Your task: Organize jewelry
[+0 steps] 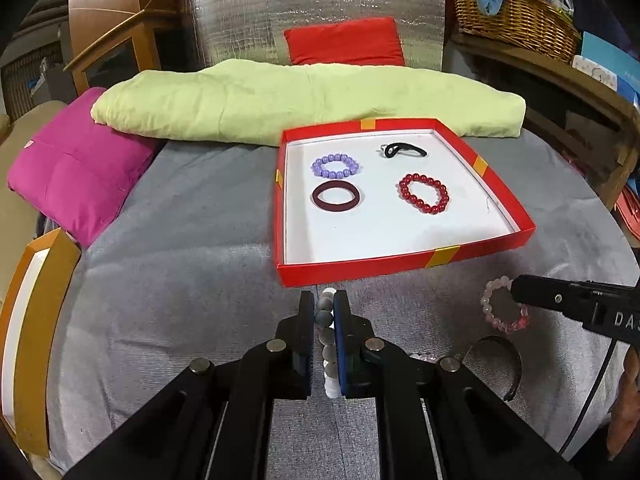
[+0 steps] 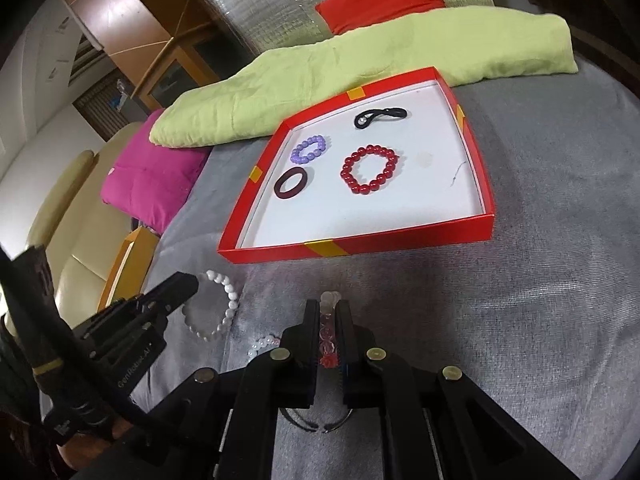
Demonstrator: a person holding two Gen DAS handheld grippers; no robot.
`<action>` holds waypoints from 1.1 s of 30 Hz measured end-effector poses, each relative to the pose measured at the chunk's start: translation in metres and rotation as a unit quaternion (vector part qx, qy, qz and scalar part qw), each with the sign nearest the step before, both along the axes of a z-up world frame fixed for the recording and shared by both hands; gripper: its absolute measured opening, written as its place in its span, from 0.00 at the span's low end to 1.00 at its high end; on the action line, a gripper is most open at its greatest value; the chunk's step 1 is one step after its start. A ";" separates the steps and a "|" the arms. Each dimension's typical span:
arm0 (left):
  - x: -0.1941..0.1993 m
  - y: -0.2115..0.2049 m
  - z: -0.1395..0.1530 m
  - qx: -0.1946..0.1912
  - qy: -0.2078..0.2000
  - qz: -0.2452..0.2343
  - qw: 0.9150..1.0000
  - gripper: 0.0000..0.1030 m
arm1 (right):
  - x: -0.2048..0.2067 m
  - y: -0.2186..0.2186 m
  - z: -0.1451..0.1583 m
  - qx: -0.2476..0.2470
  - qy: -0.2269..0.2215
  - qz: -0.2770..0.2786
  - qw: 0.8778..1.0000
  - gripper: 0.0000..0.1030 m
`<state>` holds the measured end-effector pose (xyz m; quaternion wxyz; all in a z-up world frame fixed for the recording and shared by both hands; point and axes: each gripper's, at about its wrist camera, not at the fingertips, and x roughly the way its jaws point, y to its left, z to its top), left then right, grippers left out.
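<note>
1. Grey cloth (image 1: pixel 180 280) covers the whole work surface, with a folded green blanket (image 1: pixel 280 100) along its far side; that is where I am working
2. My left gripper (image 1: pixel 323 308) has its fingers clamped on a white and grey bead bracelet (image 1: pixel 326 322), pinched edge-on, just short of the red tray's near wall
3. My right gripper (image 2: pixel 329 312) is likewise closed on a pale pink bead bracelet (image 2: pixel 329 328), also on the near side of the tray
4. Beside the grippers a thin black band (image 1: pixel 508 364) lies on the cloth, and a small clear beaded piece (image 2: pixel 264 344) next to it, both untouched
5. Farther out, the red tray (image 1: pixel 360 272) already holds four pieces, well apart: a purple bead bracelet (image 1: pixel 335 165), a dark maroon bangle (image 1: pixel 335 197), a red bead bracelet (image 1: pixel 424 193) and a black hair tie (image 1: pixel 402 149)
6. I judge the job a bit past halfway: four stowed, two in hand, at least two left on the cloth
</note>
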<state>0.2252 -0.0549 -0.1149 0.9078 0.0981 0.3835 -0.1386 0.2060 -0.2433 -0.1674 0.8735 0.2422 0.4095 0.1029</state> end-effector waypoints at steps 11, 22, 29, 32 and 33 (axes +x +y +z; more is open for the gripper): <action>-0.001 -0.011 -0.001 -0.010 -0.001 -0.018 1.000 0.10 | 0.001 -0.014 -0.010 -0.017 0.027 -0.014 0.999 0.08; -0.012 0.000 0.019 -0.046 -0.028 -0.025 0.998 0.10 | -0.018 -0.015 0.017 -0.010 -0.042 -0.016 0.999 0.08; -0.014 0.001 0.026 -0.060 -0.039 -0.031 0.997 0.10 | -0.021 -0.005 0.031 -0.001 -0.078 -0.014 0.997 0.08; -0.015 -0.001 0.025 -0.055 -0.039 -0.033 0.997 0.10 | -0.020 -0.001 0.031 -0.006 -0.079 -0.012 0.997 0.08; -0.014 -0.001 0.024 -0.053 -0.037 -0.031 0.997 0.10 | -0.021 -0.001 0.030 -0.007 -0.079 -0.012 0.997 0.08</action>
